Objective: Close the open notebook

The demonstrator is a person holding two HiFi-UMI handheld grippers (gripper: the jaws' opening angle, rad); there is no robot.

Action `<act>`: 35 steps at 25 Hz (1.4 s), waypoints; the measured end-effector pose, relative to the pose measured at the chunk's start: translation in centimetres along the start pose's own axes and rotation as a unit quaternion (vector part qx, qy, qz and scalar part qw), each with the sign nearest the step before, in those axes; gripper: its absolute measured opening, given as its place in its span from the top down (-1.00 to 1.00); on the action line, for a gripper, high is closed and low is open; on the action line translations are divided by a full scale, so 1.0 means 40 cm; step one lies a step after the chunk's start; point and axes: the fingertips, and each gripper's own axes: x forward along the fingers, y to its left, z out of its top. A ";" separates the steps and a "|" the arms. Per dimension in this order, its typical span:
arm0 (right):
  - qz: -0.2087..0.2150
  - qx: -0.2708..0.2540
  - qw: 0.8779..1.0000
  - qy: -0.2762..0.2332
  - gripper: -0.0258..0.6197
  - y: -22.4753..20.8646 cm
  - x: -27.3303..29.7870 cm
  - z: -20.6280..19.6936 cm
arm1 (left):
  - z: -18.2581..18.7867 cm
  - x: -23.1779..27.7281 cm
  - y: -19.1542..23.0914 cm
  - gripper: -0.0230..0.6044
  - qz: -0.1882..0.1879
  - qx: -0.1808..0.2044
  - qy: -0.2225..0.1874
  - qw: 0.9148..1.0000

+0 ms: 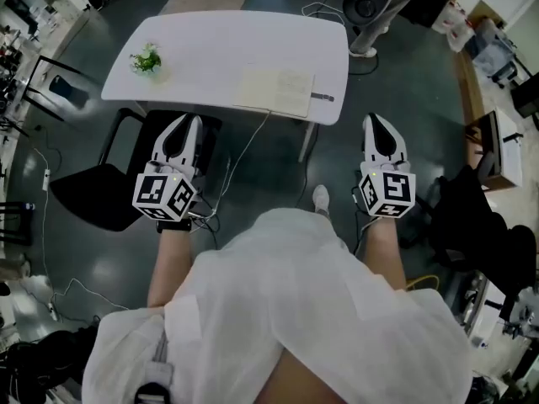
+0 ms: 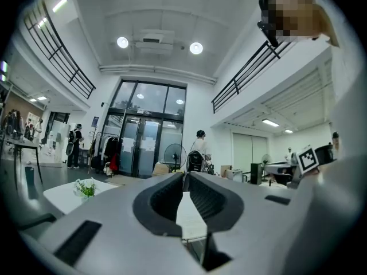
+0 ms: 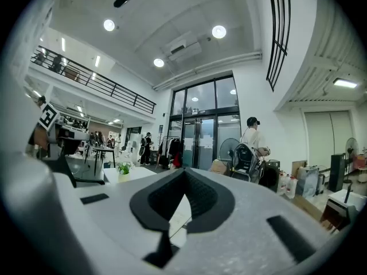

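The open notebook [image 1: 275, 91] lies flat, pages up, near the front edge of the white table [image 1: 202, 36]. A dark pen [image 1: 322, 98] rests just right of it. Both grippers hover level in front of the table, short of its edge and apart from the notebook. My left gripper [image 1: 189, 121] is below the table's left half, jaws together and nothing between them [image 2: 184, 175]. My right gripper [image 1: 376, 118] is off the table's right corner, also shut and empty [image 3: 183, 171]. Between the jaws, each gripper view shows only a pale strip of tabletop.
A small potted plant [image 1: 147, 61] stands at the table's left end [image 2: 86, 189]. A black chair [image 1: 105, 194] sits left of my left gripper. Cables trail over the dark floor [image 1: 244, 154]. A fan [image 1: 366, 7] and boxes stand at the back right. People stand far off [image 3: 252, 142].
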 end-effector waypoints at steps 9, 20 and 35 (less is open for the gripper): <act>0.004 0.027 0.999 -0.016 0.91 0.011 0.016 -0.008 | -0.013 -0.021 0.027 0.82 0.013 0.007 0.004 1.000; -0.001 0.036 0.999 -0.010 0.91 0.024 0.040 -0.021 | -0.015 -0.023 0.040 0.82 0.010 0.002 0.009 1.000; 0.034 0.021 0.999 0.020 0.91 -0.087 0.149 -0.088 | -0.054 0.186 -0.064 0.82 -0.017 -0.002 0.030 0.999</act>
